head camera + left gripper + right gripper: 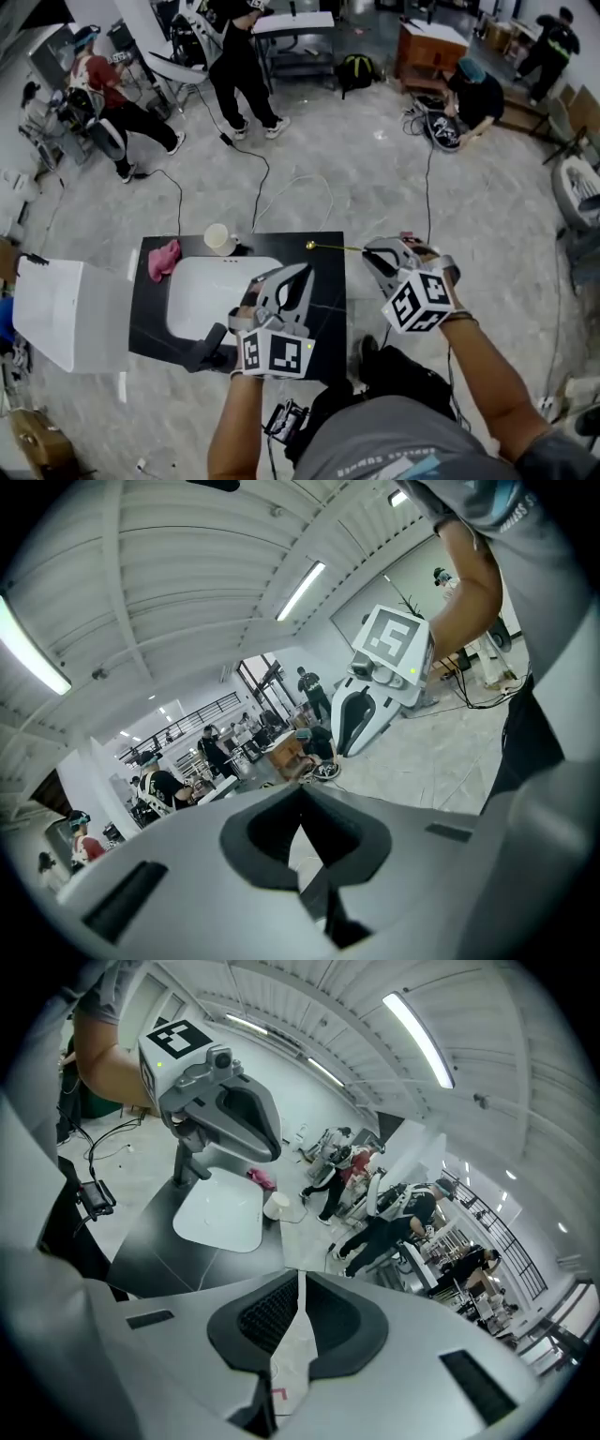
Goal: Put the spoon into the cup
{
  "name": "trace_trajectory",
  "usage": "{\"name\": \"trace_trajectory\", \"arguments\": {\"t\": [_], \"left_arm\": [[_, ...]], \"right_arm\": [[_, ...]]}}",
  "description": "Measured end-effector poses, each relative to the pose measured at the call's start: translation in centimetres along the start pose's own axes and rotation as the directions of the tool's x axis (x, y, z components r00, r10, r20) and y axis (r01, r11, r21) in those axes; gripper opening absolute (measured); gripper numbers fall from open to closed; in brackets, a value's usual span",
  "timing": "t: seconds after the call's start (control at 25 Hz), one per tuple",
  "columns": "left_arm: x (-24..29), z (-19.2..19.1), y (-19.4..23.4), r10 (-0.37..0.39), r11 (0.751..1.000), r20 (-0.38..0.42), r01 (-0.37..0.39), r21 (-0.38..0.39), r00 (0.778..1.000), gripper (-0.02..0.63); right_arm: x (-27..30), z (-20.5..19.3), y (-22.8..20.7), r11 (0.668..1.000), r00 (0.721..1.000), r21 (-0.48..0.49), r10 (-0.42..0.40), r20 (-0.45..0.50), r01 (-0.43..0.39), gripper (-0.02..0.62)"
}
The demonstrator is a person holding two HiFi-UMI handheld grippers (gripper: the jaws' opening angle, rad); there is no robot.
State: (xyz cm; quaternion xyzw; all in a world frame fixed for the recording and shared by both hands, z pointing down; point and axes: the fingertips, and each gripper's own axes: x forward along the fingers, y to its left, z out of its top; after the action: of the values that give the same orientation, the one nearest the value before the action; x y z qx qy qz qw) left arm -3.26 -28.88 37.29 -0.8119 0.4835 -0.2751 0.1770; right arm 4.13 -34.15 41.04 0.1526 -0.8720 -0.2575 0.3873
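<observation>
I am holding the spoon [334, 247] by the far end of its thin handle in the right gripper [367, 251], whose jaws are pressing together on it. Its gold bowl is hanging out to the left over the back corner of the black table [150, 309], well apart from the cup [219, 238], which is standing at the table's back edge near a pink cloth [163, 259]. The left gripper [302, 272] is hovering over the table with its jaws closed on nothing. I am worrying about the grip: a handle this slim, pinched at its tip, is likely to swivel or slip as I swing it across. The long overhang is also making the bowl hard to aim, so I am risking a knock on the rim that tips the cup, or a brush against the left gripper near the path. I am failing to make out the handle in the right gripper view, so I am judging the hold from the head view alone. The cup's inside is too small to read, and the left gripper view is showing only ceiling and room, no table.
</observation>
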Motion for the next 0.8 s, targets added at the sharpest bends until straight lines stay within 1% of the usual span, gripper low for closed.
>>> {"name": "trace_trajectory", "arguments": {"t": [0.2,0.36,0.44,0.48,0.64,0.8], "left_arm": [[1.3,-2.6,0.9,0.003,1.0,-0.034,-0.004,-0.026,0.999,0.002],[2.1,-4.6,1.1,0.006,0.998,-0.073,-0.011,-0.059,0.997,0.002],[2.9,-5.7,1.0,0.005,0.998,-0.098,-0.011,-0.064,0.995,0.002],[3.3,-6.3,1.0,0.004,0.998,-0.111,-0.011,-0.063,0.994,0.003],[5.2,-8.7,0.8,0.002,0.997,-0.151,-0.014,-0.08,0.989,0.002],[6.8,-10.8,0.5,-0.007,0.994,-0.197,-0.014,-0.104,0.98,0.003]], "right_arm": [[3.5,-1.5,0.2,0.999,0.999,0.011,0.049,-0.023,-0.049,0.035],[6.6,-3.5,0.9,0.994,0.993,0.023,0.109,-0.043,-0.108,0.041],[8.3,-4.8,1.1,0.99,0.989,0.033,0.136,-0.057,-0.134,0.087],[9.1,-5.6,1.2,0.988,0.987,0.042,0.15,-0.064,-0.148,0.094],[13.1,-9.0,2.5,0.976,0.972,0.068,0.214,-0.093,-0.208,0.096],[17.0,-12.5,4.1,0.955,0.947,0.096,0.292,-0.137,-0.28,0.107]]}}
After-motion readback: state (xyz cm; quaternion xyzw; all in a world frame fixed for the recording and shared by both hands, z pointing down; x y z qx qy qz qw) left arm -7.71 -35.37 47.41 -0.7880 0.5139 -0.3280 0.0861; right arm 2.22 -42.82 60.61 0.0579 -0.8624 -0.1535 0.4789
